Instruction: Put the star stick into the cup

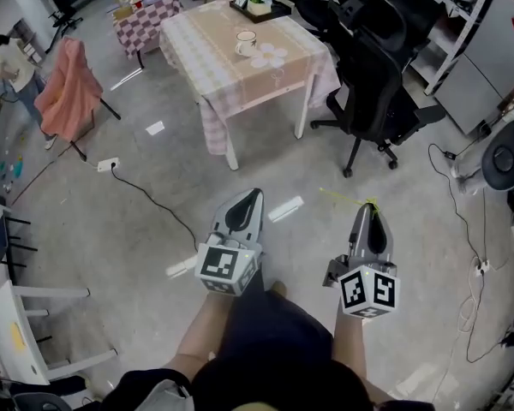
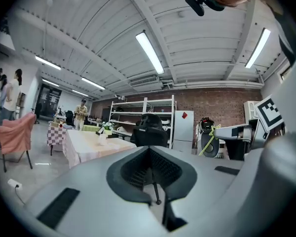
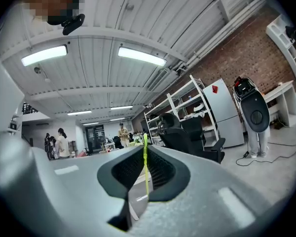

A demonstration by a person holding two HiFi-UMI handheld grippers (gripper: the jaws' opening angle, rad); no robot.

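Observation:
A white cup [image 1: 245, 43] stands on the table [image 1: 207, 54] with the pale checked cloth, far ahead of me across the floor. My right gripper [image 1: 367, 208] is shut on the thin yellow-green star stick [image 1: 343, 198], which pokes out to the left of its jaws. In the right gripper view the stick [image 3: 145, 162] runs upright between the shut jaws. My left gripper [image 1: 249, 198] hangs beside it at waist height, shut with nothing held. From the left gripper view the cup [image 2: 103, 139] is small on the distant table, and the star [image 2: 213, 132] shows at the right.
A black office chair [image 1: 373, 67] stands right of the table. A chair draped in pink cloth [image 1: 68, 88] stands at the left, with a power strip [image 1: 108, 164] and cable on the floor. A tray with a plant [image 1: 259, 5] sits on the table. A white chair [image 1: 17, 332] is near my left.

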